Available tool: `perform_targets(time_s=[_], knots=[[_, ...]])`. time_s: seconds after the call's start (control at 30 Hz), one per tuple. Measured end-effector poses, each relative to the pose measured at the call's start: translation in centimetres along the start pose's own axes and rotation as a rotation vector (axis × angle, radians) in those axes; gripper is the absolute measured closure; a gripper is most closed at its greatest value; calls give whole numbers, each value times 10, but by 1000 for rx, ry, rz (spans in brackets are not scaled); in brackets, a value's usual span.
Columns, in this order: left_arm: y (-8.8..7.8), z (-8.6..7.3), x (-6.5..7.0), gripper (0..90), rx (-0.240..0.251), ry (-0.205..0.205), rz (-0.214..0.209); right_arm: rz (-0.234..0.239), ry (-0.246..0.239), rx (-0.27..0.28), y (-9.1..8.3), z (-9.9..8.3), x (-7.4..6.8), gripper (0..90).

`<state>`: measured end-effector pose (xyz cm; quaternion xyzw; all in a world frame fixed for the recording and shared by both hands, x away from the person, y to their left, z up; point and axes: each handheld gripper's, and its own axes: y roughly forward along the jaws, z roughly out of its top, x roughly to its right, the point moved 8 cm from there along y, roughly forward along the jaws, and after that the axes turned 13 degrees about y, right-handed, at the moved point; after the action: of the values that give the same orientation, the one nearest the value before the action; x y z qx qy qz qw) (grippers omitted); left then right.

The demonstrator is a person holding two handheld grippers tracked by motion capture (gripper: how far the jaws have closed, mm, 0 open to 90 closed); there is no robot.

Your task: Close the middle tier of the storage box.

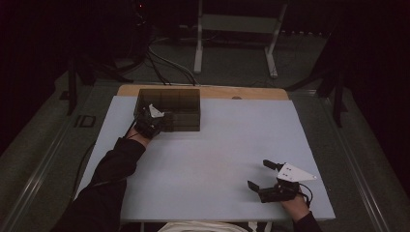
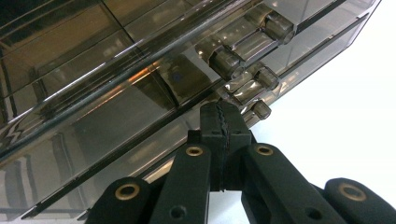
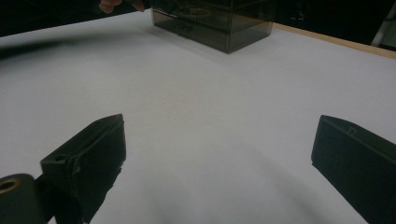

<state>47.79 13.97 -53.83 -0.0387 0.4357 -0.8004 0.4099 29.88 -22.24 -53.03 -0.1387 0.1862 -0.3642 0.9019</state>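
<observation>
A smoky see-through plastic box (image 1: 169,108) with compartments stands at the table's far left; it also sits far off in the right gripper view (image 3: 219,23). My left gripper (image 1: 163,121) is at its near side. In the left gripper view the box (image 2: 116,84) looms close and my left gripper (image 2: 219,109) is shut, jaws pressed together, with the tips up against the box front just below its clear latch pieces (image 2: 247,86). Whether a thin tab is pinched I cannot tell. My right gripper (image 1: 258,174) rests open near the table's front right, and nothing lies between its jaws (image 3: 219,135).
The pale blue table top (image 1: 217,154) has a wooden strip (image 1: 241,92) along its far edge. Beyond it stand the white legs of a frame (image 1: 198,53), with cables (image 1: 164,63) on the dark floor. A cable trails from the left sleeve off the table's left edge.
</observation>
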Motion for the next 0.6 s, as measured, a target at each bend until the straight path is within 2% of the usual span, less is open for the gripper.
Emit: perform_targets(time_s=[0.23,0.37,0.43,0.5,0.53,0.6], knots=[[-7,1,4,900,-12,19,6,-1,2,-1,0,0,0,27],[-11,1,5,900,-16,11,3,-1,2,0,0,0,0,27],[-13,1,6,831,-20,14,1,-1,1,0,0,0,0,27],[-14,1,8,826,-15,4,-29,-1,1,-1,0,0,0,28],[-15,2,9,762,-7,3,-38,-1,0,0,0,0,0,28],[-17,2,11,720,3,-5,-59,-1,1,-1,0,0,0,28]])
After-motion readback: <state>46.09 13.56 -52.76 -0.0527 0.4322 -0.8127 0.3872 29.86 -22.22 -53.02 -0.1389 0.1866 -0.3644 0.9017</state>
